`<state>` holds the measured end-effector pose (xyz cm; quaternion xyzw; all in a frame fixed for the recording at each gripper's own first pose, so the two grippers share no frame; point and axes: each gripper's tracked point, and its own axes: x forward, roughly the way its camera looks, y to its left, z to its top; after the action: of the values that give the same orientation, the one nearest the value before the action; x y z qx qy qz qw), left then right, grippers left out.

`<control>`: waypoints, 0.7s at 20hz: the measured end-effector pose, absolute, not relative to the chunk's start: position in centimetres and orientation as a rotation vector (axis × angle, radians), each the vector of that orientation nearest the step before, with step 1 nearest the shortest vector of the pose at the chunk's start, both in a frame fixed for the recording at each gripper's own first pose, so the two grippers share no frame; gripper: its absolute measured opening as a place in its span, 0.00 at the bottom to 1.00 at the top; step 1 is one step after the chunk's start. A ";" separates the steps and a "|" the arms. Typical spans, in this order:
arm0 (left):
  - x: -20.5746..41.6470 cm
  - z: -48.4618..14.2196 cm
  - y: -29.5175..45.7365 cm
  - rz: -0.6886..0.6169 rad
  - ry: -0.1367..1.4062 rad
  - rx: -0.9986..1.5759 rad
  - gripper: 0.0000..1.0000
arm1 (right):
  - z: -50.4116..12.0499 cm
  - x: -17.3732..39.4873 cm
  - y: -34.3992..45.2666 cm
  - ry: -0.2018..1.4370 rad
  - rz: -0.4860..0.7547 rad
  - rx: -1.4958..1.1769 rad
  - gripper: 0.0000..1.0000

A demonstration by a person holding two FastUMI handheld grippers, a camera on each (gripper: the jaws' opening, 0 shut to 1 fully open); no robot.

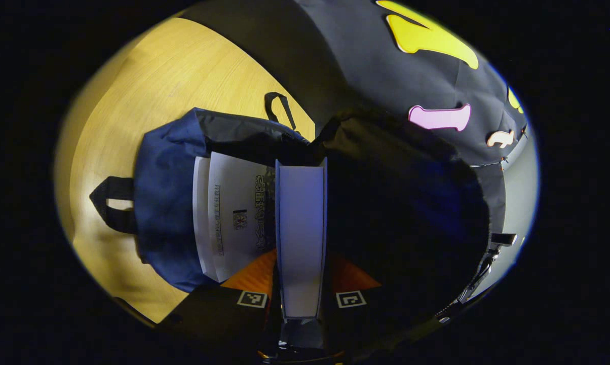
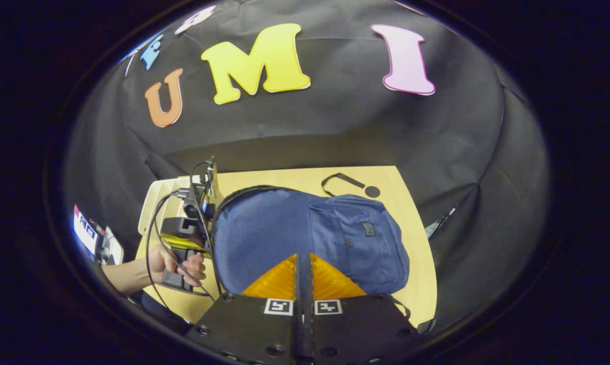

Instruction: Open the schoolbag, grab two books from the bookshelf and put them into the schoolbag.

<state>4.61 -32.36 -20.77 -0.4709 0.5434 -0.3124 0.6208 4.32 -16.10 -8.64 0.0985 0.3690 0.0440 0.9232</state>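
Observation:
A navy schoolbag lies on the yellow wooden table with its mouth open and the dark lining showing. My left gripper is shut on a blue-covered book, held edge-on with its far end in the bag's opening. A white book lies inside the bag just left of it. In the right gripper view the schoolbag bulges in front of my right gripper, whose orange fingers are shut with their tips at the fabric; whether they pinch it is unclear. The left gripper and the hand holding it stand at the bag's left end.
A black strap with a round end lies on the table behind the bag. A pale wooden piece stands at the table's far left, with coloured covers near the edge of view. The bag's black carry loop rests on the wood.

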 end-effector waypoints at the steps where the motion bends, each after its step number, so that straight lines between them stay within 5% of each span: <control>1: 4.7 -21.0 -32.4 -0.721 1.260 -1.071 0.36 | -8.7 4.3 -16.3 0.757 0.084 0.205 0.03; 4: 4.3 -24.1 -31.4 -0.647 1.324 -0.892 0.46 | -9.1 4.3 -16.6 0.764 0.064 0.226 0.01; 5: 4.5 -25.0 -30.9 -0.619 1.338 -0.811 0.43 | -9.3 4.4 -16.5 0.769 0.063 0.235 0.01; 6: 4.5 -25.8 -30.6 -0.593 1.352 -0.727 0.63 | -9.6 4.3 -16.4 0.775 0.061 0.236 0.04; 7: 4.7 -26.4 -29.8 -0.564 1.362 -0.641 0.71 | -9.9 4.3 -16.3 0.779 0.063 0.234 0.12; 10: 6.3 -26.7 -27.4 -0.487 1.322 -0.418 0.77 | -9.9 4.0 -16.0 0.778 0.068 0.233 0.20; 11: 7.1 -26.3 -26.7 -0.470 1.296 -0.364 0.77 | -9.8 4.2 -16.0 0.773 0.067 0.234 0.30; 12: 7.3 -26.4 -26.6 -0.455 1.269 -0.309 0.90 | -9.8 4.2 -16.0 0.770 0.063 0.235 0.36; 13: 7.7 -25.9 -25.9 -0.439 1.237 -0.260 0.77 | -9.7 4.2 -15.9 0.766 0.062 0.237 0.51; 14: 8.2 -25.1 -25.2 -0.423 1.206 -0.220 0.77 | -9.6 4.3 -15.9 0.762 0.056 0.237 0.58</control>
<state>8.19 -25.24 -25.12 -0.1024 0.5615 -0.1969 0.7972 4.30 -15.91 -9.58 0.1154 0.3707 0.0274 0.9212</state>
